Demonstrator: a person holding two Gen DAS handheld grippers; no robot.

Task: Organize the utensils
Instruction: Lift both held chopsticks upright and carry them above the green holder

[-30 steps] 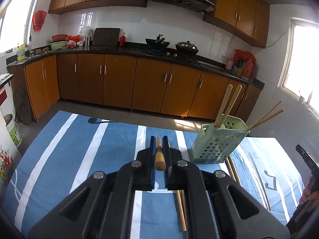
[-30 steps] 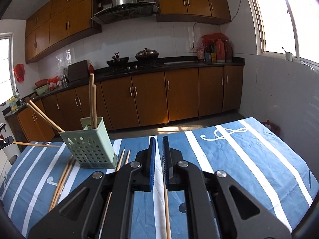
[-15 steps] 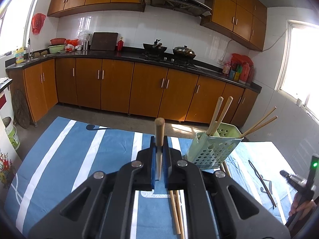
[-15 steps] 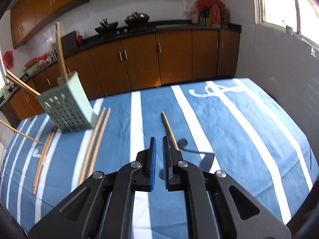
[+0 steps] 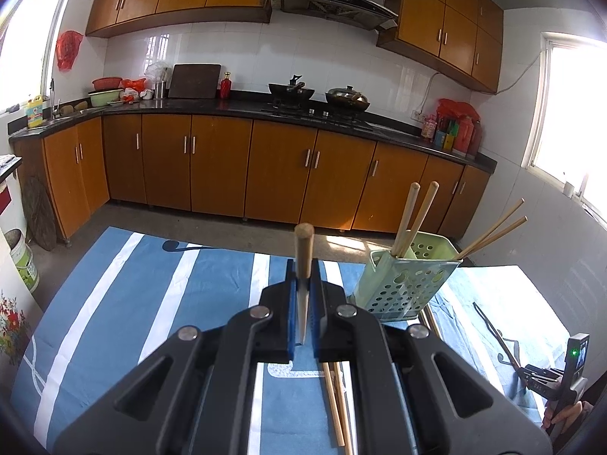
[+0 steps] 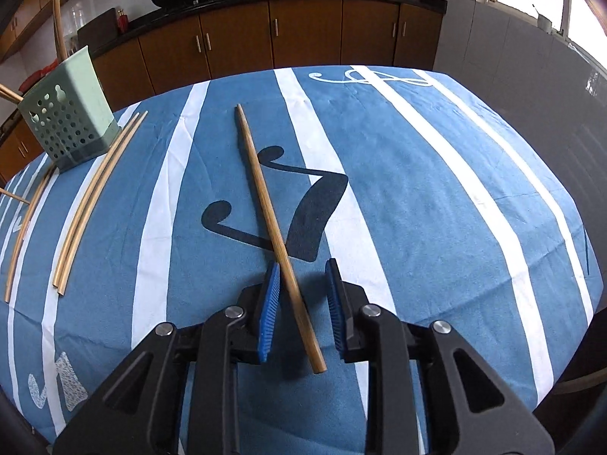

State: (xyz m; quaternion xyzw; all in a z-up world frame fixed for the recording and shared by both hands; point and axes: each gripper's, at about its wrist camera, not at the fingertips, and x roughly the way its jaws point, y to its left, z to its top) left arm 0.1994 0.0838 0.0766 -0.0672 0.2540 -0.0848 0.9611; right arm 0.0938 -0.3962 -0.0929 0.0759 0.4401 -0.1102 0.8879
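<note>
My left gripper (image 5: 303, 271) is shut on a wooden chopstick (image 5: 303, 254) that stands upright between its pads, above the table. To its right stands the green perforated holder (image 5: 408, 282) with several chopsticks in it. My right gripper (image 6: 302, 271) is open and low over the table, its jaws on either side of a single chopstick (image 6: 265, 204) lying on the cloth. The holder shows in the right wrist view (image 6: 68, 117) at far left, with a pair of chopsticks (image 6: 95, 197) lying beside it.
The table carries a blue and white striped cloth (image 6: 436, 189). More loose chopsticks (image 5: 335, 402) lie under my left gripper and at the cloth's left edge (image 6: 22, 235). Kitchen cabinets (image 5: 227, 167) stand beyond the table. The table's right edge (image 6: 592, 276) is close.
My left gripper has risen and tilted its chopstick upright. My right gripper has dropped towards the cloth and opened around the lying chopstick.
</note>
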